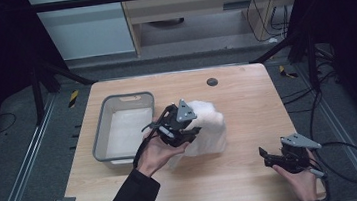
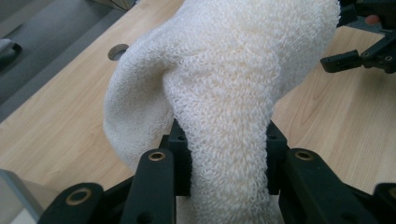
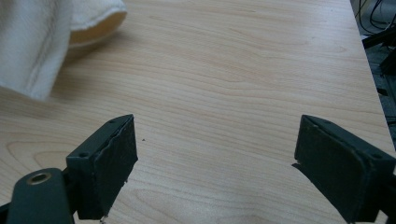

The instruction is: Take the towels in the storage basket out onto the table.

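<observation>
A thick cream towel [image 1: 207,127] hangs bunched over the middle of the wooden table [image 1: 246,93]. My left gripper [image 1: 185,125] is shut on a fold of it and holds it up off the surface; in the left gripper view the towel [image 2: 224,93] rises between the two black jaws. My right gripper [image 1: 269,157] rests low near the table's front right, open, with bare wood between its jaws [image 3: 215,163]. A corner of the towel [image 3: 42,42] hangs at the upper left of the right gripper view.
A grey plastic bin [image 1: 101,139] with a white cloth inside stands on the table's left side, just left of the left hand. A small dark round hole [image 1: 212,82] sits near the far edge. Cables trail off the right side.
</observation>
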The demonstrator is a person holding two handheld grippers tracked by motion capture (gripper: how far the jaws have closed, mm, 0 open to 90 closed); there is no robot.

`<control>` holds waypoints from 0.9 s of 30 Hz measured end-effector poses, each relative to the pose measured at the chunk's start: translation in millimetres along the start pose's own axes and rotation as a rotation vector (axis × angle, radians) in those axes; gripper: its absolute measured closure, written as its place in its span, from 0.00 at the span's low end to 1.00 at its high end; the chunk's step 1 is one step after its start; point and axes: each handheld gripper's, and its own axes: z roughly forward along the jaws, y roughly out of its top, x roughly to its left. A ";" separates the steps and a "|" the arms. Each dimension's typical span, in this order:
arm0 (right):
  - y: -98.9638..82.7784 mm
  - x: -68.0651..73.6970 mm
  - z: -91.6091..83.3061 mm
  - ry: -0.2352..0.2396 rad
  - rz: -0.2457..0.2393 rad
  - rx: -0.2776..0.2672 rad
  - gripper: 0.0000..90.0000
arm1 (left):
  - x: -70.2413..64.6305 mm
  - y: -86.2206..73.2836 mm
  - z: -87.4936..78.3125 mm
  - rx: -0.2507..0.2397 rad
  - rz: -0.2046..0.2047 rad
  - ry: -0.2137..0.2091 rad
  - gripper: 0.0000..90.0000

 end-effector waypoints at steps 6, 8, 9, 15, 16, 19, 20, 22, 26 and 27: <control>-0.1 0.0 -0.1 -0.003 -0.002 0.002 0.14 | -4.3 -5.4 14.7 0.016 0.000 -0.021 0.73; -0.1 0.1 0.1 -0.003 -0.003 0.004 0.14 | -5.3 -7.8 20.0 0.021 -0.003 -0.029 0.73; -0.1 0.2 0.2 -0.003 -0.003 0.006 0.14 | -5.7 -9.1 22.4 0.025 -0.004 -0.032 0.73; -0.2 0.3 0.2 -0.002 -0.003 0.007 0.14 | -7.1 -18.7 40.5 0.063 -0.015 -0.040 0.72; -0.2 0.5 0.2 -0.001 -0.003 0.007 0.14 | -6.8 -20.3 43.3 0.071 -0.018 -0.040 0.72; -0.2 1.4 0.1 0.003 0.001 0.012 0.14 | -5.4 -24.8 49.9 0.081 -0.026 -0.045 0.71; -0.2 1.4 0.2 0.003 0.000 0.012 0.14 | -5.1 -25.8 51.4 0.081 -0.029 -0.047 0.71; -0.2 1.4 0.2 0.003 0.000 0.012 0.14 | -4.7 -26.8 52.8 0.081 -0.030 -0.049 0.70; -0.5 1.0 0.7 -0.001 -0.010 0.011 0.14 | -4.6 -29.5 56.0 0.092 -0.025 -0.052 0.69; -0.5 1.0 0.7 -0.001 -0.011 0.010 0.14 | -5.1 -30.7 57.4 0.095 -0.027 -0.050 0.68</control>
